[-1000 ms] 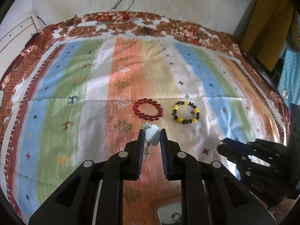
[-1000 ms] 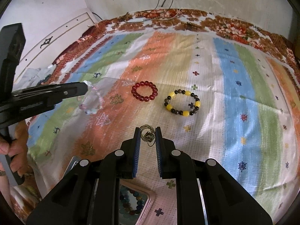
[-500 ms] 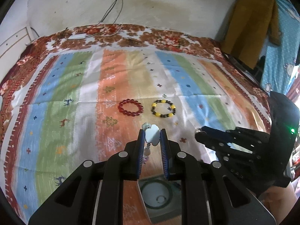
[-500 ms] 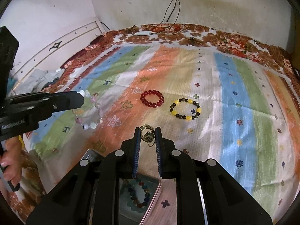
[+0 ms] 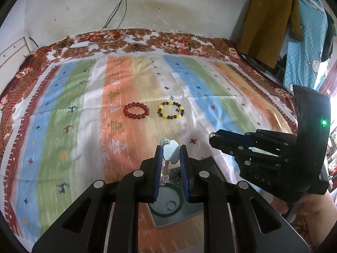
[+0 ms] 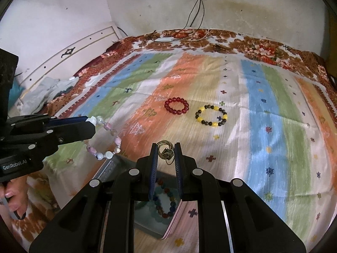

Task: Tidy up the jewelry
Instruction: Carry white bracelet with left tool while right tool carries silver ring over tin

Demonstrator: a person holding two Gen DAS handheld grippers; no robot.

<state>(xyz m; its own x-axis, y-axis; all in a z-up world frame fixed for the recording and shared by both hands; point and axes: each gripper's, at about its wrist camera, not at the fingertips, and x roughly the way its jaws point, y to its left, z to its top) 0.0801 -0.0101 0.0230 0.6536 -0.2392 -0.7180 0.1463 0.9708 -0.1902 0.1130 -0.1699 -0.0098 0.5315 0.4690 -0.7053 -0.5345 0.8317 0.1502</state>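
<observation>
Pale bracelet [image 5: 171, 153] pinched in left hand-held gripper [image 5: 171, 154], gold ring [image 6: 165, 150] in right hand-held gripper [image 6: 166, 150]; both above box [image 6: 168, 227]. Step: carrying. Next: lower, release into box; red bracelet [image 5: 136, 111] remains beyond box.

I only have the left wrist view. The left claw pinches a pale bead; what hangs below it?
Observer: A pink and white bracelet, hanging as a full loop from the left claw.
Operator: Is the right claw holding anything?
Observer: Yes, the right claw is shut on a brass-coloured ring piece.
Operator: Anything beneath it?
Observer: An open box with a multicoloured bead bracelet inside.
</observation>
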